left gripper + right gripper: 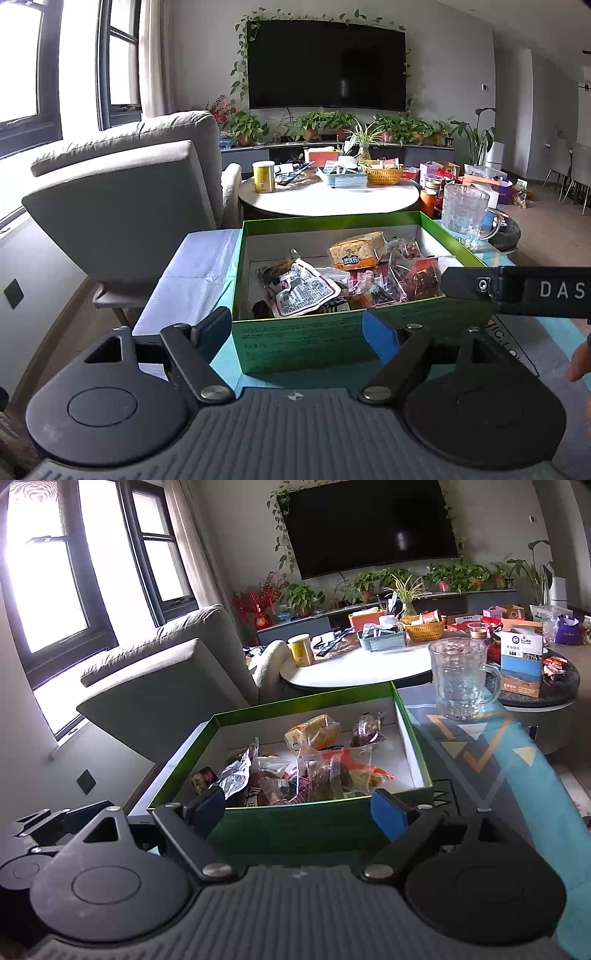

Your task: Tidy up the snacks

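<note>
Snacks [343, 280] in crinkly plastic wrappers, light, slippery and best pinched by their sealed edges, lie heaped in an open green cardboard box [295, 343] on a blue-clothed table, while left gripper [301, 332] and right gripper [299, 810] hover empty, jaws apart.

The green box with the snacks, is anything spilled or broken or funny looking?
Nothing looks spilled or broken. The green box sits flat on the patterned cloth, and all the snack packets are inside it, just heaped untidily. The glass mug beside the box stands upright and looks empty.
</note>
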Demonstrator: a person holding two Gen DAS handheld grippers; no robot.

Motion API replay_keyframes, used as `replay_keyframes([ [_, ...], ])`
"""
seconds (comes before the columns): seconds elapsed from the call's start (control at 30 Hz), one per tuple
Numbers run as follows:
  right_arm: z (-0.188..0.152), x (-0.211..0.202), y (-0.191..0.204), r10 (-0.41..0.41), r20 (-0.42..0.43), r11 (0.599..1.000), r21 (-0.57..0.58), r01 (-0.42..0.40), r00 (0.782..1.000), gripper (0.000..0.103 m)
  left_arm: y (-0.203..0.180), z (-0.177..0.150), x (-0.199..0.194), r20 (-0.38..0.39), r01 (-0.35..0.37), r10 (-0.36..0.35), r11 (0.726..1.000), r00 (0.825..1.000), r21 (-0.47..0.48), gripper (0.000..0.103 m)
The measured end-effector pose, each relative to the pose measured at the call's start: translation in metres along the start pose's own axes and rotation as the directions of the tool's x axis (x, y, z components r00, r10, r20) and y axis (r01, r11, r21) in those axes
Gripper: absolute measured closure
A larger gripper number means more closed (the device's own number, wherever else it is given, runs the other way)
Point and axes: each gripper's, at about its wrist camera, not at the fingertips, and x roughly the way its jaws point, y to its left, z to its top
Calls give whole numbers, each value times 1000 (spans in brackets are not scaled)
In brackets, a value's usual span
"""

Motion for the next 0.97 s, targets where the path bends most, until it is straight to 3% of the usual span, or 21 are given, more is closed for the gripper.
replay_keyframes([
  [0.23, -4, -14, -1, 6, -1, 1000, 14, -6, 1000, 9, -5, 1, -12, 6, -49, 49, 999, 999, -3, 26],
  [0.97, -9, -50, 8, 31, 68, 999, -25, -30, 997, 8, -13, 2, -42, 31, -75, 75, 997, 997, -7, 26],
])
